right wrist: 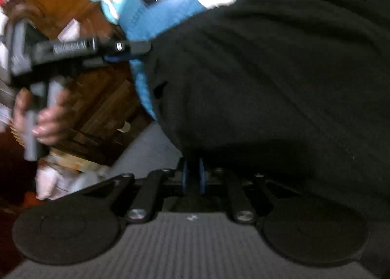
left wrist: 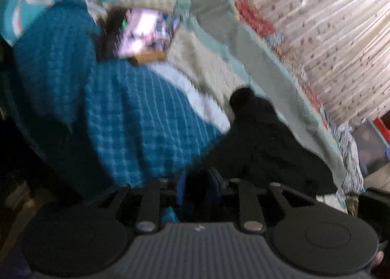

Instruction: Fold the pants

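Both claws, left gripper (left wrist: 198, 181) and right gripper (right wrist: 193, 176), pinch the pants (right wrist: 280, 72) hem; next, carry it forward over the cloth ahead.

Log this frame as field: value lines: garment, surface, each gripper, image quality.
garment: black pants, bunched, not yet folded flat
surface: blue checked blanket on a bed
left gripper: shut on pants edge
right gripper: shut on pants edge
left hand: grips the left tool's handle, seen in the right wrist view
background: phone lying on the bedding
image quality: motion blur in both views
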